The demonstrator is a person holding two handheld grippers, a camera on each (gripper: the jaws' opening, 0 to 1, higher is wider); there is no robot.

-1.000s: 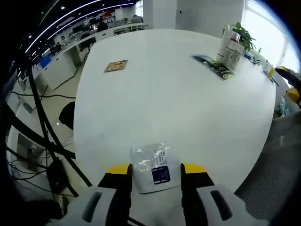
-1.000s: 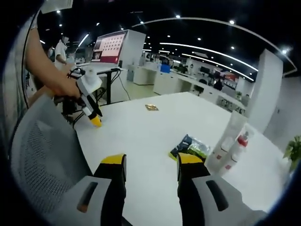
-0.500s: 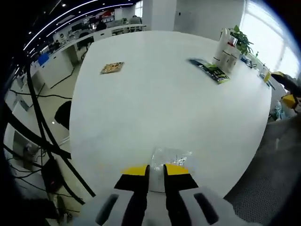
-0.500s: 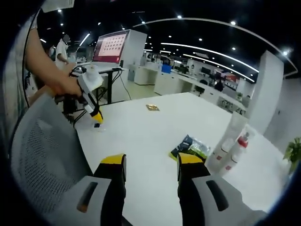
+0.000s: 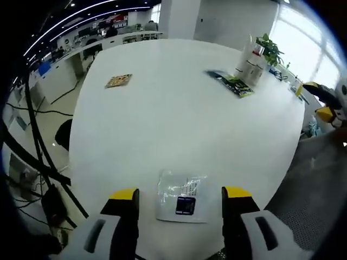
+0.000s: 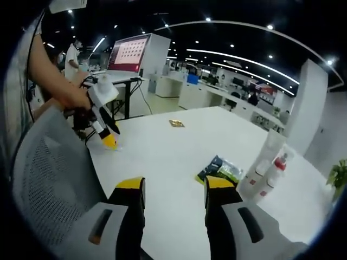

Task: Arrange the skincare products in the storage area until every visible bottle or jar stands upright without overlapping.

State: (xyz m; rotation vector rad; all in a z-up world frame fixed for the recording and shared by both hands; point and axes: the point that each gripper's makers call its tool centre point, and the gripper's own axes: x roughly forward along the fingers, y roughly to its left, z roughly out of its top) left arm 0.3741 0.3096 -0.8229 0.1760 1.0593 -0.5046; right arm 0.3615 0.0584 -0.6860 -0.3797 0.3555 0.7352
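Left claw [image 5: 180, 194] released, yellow-tipped jaws spread wide on either side of a clear sachet [image 5: 182, 189] with a dark label, lying flat on the white table [image 5: 162, 119] near its close edge; neither jaw touching it

Far across the table in the left gripper view: white bottles [image 5: 248, 60] standing upright close together near the far right edge, beside a green potted plant [image 5: 268, 47]; just in front of them a dark-and-green flat packet [image 5: 230, 83] lying on the surface; well apart to the left, a small tan packet [image 5: 119, 80], also flat

Right claw [image 6: 169, 186] released and empty, jaws apart, hanging over the table edge next to a grey mesh chair back [image 6: 51, 179]

In the right gripper view: same white bottles [image 6: 264, 168] upright at right, one with a red cap, the dark-and-green packet [image 6: 220, 168] just left of them, the tan packet [image 6: 175, 123] farther off

Left claw [image 6: 108, 138] seen at upper left there, held in a hand [image 6: 70, 100], yellow tips down at the table edge
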